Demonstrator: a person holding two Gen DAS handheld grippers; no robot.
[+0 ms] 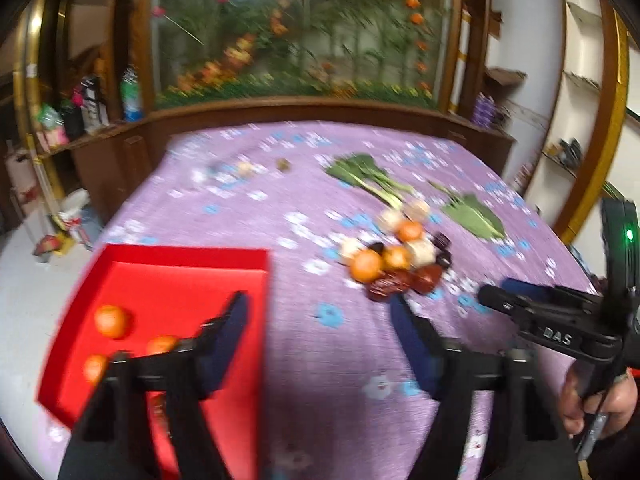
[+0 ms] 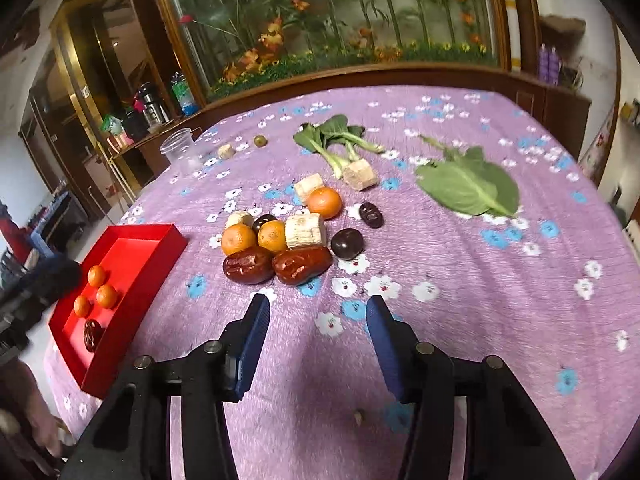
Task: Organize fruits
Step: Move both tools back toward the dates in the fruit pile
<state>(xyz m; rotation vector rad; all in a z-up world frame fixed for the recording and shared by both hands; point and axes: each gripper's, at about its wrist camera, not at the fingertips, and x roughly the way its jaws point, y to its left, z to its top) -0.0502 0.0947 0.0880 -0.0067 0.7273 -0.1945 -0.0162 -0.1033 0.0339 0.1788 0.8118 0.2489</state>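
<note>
While both tongs hang partly open and empty, left tongs (image 1: 320, 304) over the red tray's (image 2: 160, 240) right edge, right tongs (image 2: 316, 306) face the fruit pile (image 2: 280, 240) right of that tray, which holds three oranges (image 2: 96, 292) and a date (image 2: 92, 334).

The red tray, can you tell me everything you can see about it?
The red tray is a shallow rectangular box with low straight walls, plain bright red, perhaps card or plastic. It lies flat on the purple flowered cloth at the table's left edge, apart from the fruit pile. Inside it sit three small oranges and one dark red date. In the left wrist view the left gripper hangs by its right wall, empty, not touching it.
</note>
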